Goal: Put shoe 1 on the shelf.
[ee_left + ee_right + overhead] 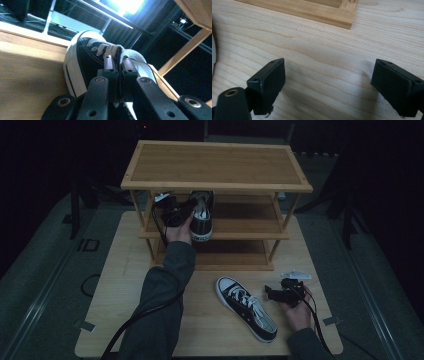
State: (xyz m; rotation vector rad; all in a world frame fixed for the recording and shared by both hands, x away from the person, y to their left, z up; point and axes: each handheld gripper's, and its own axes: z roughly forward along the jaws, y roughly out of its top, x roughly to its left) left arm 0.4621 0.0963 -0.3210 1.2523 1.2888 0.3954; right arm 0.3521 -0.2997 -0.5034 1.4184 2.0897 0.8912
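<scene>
Gripping a black canvas sneaker (201, 215) on the middle shelf (240, 226) of a three-tier bamboo rack (216, 166): left gripper (177, 211), jaws clenched on the upstanding edge of the shoe's opening. Seen along the left gripper view: jaws nearly together, pinching that edge (119, 60); white rubber toe cap (72, 52), white laces and metal eyelets beyond. Sits toe toward 12 o'clock, heel at the shelf's front lip, at the left end of the shelf, just beside the left front post (149, 215). Sole appears flat on the shelf; contact not fully visible under the top tier.

Lying on the table (120, 285) at 6 o'clock from the rack: second sneaker (246, 307), same black canvas, white sole band, white laces, white toe cap. Angled, toe toward 10 o'clock, heel toward 4 o'clock, apart from the rack's base rail (235, 266).

Hovering at 3 o'clock of the table shoe: right gripper (272, 293), held in the right hand (297, 312), jaws released and spread wide, nothing between. Right gripper view: both pads (269, 85) over bare light wood, corner of the rack's base (347, 21) toward 12 o'clock, sliver of white at 9 o'clock edge, too little to identify.

Open shelf room to 3 o'clock of the held shoe, most of the middle tier bare. Bottom tier bare. Table bare at 9 o'clock of the left sleeve (160, 305); table's right edge near the right hand.
</scene>
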